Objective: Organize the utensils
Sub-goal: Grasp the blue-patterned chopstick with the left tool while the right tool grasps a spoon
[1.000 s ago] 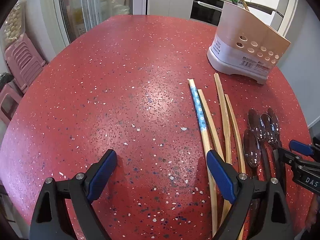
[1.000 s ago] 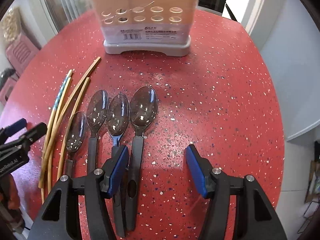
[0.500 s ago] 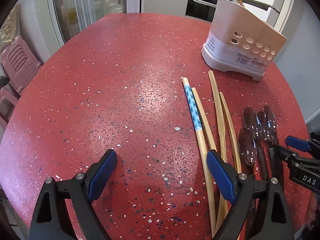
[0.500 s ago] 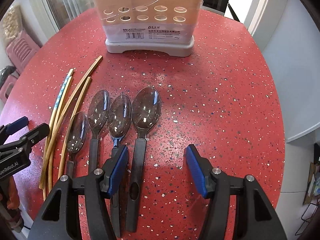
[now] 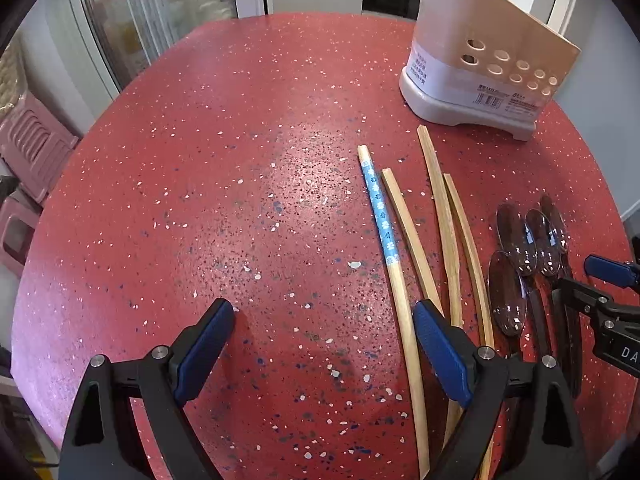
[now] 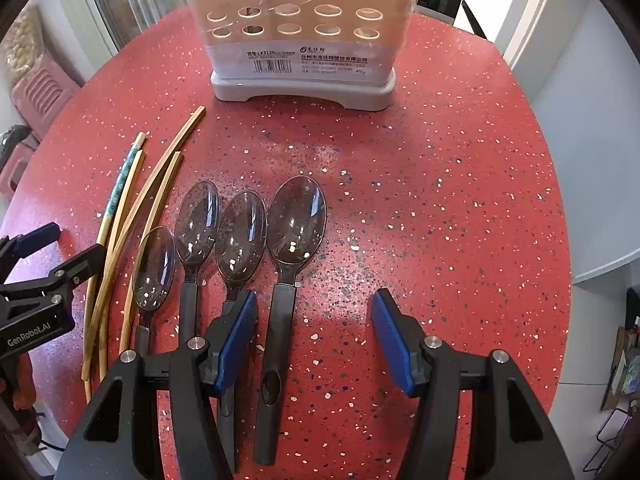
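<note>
Left claw (image 5: 324,346): spread wide, holding nothing, hovering over the red table (image 5: 224,168); its right finger hangs above the near ends of the chopsticks (image 5: 404,256).
Right claw (image 6: 314,338): also wide open and empty; the biggest spoon's (image 6: 294,236) handle lies in the gap close to the left finger, which covers the neighbouring spoon's (image 6: 240,236) handle.
Where the things are: four chopsticks fan out ahead and right of the left claw; four spoons sit side by side ahead and left of the right claw; the holder (image 6: 298,28) stands well ahead of both, at the far side of the table.
Risk, double grab: spoon handles lie nearly touching, so closing here could pinch two, or nudge one and scatter the row.
Risk, slipping: the handles look thin and smooth, and a hold near the end would probably let the bowl swing down.
Risk, chopsticks: thin, bowed and crossing near the claw, they may roll or lift together.
Risk, claws colliding: the two claws work close beside each other over neighbouring piles.
Risk, holder: it looks light, so a poke against the rim might push or tip it.
</note>
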Motion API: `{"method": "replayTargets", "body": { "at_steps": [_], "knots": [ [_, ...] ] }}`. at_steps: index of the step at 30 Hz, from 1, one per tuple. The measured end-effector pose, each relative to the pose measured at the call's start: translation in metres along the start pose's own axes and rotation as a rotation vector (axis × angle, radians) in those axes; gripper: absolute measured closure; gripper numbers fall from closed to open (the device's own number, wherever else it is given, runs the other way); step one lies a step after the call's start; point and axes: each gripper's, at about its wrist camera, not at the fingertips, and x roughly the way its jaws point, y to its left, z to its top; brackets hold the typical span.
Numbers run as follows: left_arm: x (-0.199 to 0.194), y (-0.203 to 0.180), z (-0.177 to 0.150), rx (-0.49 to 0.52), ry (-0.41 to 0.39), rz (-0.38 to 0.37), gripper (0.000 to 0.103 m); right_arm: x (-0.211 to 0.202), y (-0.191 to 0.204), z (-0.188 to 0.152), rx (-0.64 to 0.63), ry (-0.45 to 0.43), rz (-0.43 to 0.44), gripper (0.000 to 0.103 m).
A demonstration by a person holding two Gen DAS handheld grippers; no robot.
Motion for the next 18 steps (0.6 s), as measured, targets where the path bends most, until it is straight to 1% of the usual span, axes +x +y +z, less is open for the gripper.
{"method": "replayTargets", "body": {
  "at_steps": [1,4,6,7,8,9,11,12,14,16,17,18],
  "knots": [
    [0.001,-0.001,0.004,0.005,0.013,-0.003,0.0,0.0,0.001,0.001,-0.003,0.005,0.003,0.044],
    [0.007,-0.004,0.023,0.033,0.046,-0.017,0.0,0.001,0.001,0.01,-0.006,0.035,0.009,0.052],
    [0.008,-0.011,0.032,0.057,0.055,-0.029,0.0,0.0,0.001,0.018,-0.006,0.064,0.008,0.06],
    [0.008,-0.015,0.037,0.075,0.061,-0.039,0.003,0.0,0.001,0.021,-0.007,0.076,0.017,0.063],
    [0.008,-0.02,0.042,0.097,0.069,-0.046,0.009,0.0,0.003,0.024,-0.012,0.084,0.019,0.07],
    [0.008,-0.025,0.046,0.12,0.078,-0.051,0.016,0.0,0.003,0.026,-0.017,0.095,0.018,0.08],
    [0.008,-0.032,0.052,0.151,0.099,-0.062,0.025,0.0,0.002,0.03,-0.016,0.111,0.031,0.09],
    [0.008,-0.036,0.056,0.166,0.111,-0.068,0.029,-0.001,0.0,0.032,-0.014,0.113,0.039,0.09],
    [0.009,-0.041,0.061,0.193,0.125,-0.076,0.035,-0.002,-0.004,0.033,-0.011,0.107,0.059,0.091],
    [0.008,-0.048,0.064,0.207,0.125,-0.08,0.054,-0.005,-0.011,0.033,0.006,0.094,0.088,0.091],
    [0.008,-0.049,0.066,0.209,0.125,-0.089,0.065,-0.005,-0.016,0.031,0.021,0.089,0.109,0.09],
    [0.008,-0.052,0.065,0.203,0.121,-0.095,0.067,-0.007,-0.02,0.03,0.035,0.086,0.126,0.09]
  ]
}}
